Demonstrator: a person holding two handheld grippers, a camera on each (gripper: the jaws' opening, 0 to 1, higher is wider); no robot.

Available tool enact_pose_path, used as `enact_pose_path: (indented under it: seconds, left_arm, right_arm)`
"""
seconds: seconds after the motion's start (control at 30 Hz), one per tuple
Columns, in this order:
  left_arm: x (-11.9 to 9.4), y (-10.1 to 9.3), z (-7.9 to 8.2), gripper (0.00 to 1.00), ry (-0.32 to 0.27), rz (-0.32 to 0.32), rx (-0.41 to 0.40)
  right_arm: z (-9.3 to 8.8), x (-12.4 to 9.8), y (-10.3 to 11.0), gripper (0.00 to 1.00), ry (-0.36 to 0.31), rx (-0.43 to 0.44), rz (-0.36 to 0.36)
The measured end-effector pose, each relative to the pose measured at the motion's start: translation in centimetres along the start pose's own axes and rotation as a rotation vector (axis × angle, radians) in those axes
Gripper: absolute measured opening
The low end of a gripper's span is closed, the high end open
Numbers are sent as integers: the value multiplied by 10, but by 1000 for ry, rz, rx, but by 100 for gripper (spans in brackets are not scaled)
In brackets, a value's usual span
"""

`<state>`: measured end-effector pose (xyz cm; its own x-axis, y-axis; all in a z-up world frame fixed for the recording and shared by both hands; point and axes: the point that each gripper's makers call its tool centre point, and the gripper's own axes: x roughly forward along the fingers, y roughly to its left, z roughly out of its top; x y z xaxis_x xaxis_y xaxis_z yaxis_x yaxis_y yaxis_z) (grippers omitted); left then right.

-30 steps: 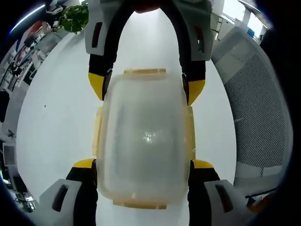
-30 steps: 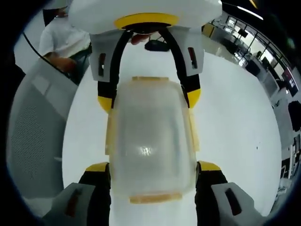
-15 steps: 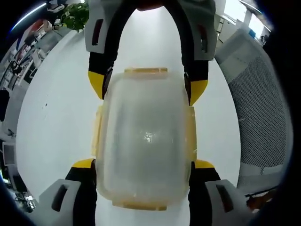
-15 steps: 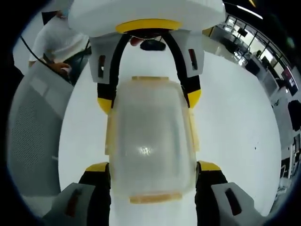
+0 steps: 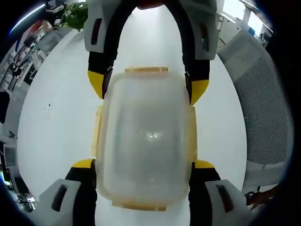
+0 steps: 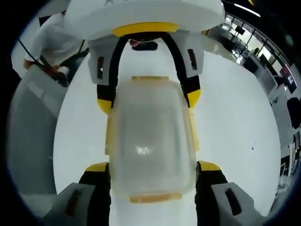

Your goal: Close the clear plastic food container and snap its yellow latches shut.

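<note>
The clear plastic container (image 5: pixel 146 136) lies lid-up on the white table, held from opposite ends. Yellow latches show at its far end (image 5: pixel 146 70), near end (image 5: pixel 138 205) and along both long sides (image 5: pixel 97 132). My left gripper (image 5: pixel 144 164) is shut on its near end, a yellow-tipped jaw pressing each side. From the top of the left gripper view the right gripper (image 5: pixel 146 88) clamps the far end. In the right gripper view the container (image 6: pixel 148 141) sits between my right gripper (image 6: pixel 153 166), while the left gripper (image 6: pixel 149 101) grips the opposite end.
The white table (image 5: pixel 51 122) spreads around the container. A grey mesh chair (image 5: pixel 263 103) stands by the table edge, also seen as the chair (image 6: pixel 28 132). A person in a white shirt (image 6: pixel 51 42) is behind it. A green plant (image 5: pixel 75 14) sits far off.
Both views have drifted slightly, so the chair and background sit a little differently. The container and both grips look the same.
</note>
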<state>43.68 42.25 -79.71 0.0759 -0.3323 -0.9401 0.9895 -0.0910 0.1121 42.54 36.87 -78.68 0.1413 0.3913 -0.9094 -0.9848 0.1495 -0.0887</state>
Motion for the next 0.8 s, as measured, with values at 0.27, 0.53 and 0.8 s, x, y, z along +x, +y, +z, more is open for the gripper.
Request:
enact_pose_path:
  seconds: [0.27, 0.53, 0.8]
  left_arm:
    - [2, 15, -1, 81, -9, 6, -4]
    - [3, 33, -3, 81, -20, 19, -21]
    - [5, 48, -4, 82, -27, 20, -21]
  right_arm:
    - [1, 2, -15, 73, 11, -2, -3]
    - [2, 5, -34, 73, -6, -14, 2]
    - [3, 6, -49, 74, -10, -14, 3]
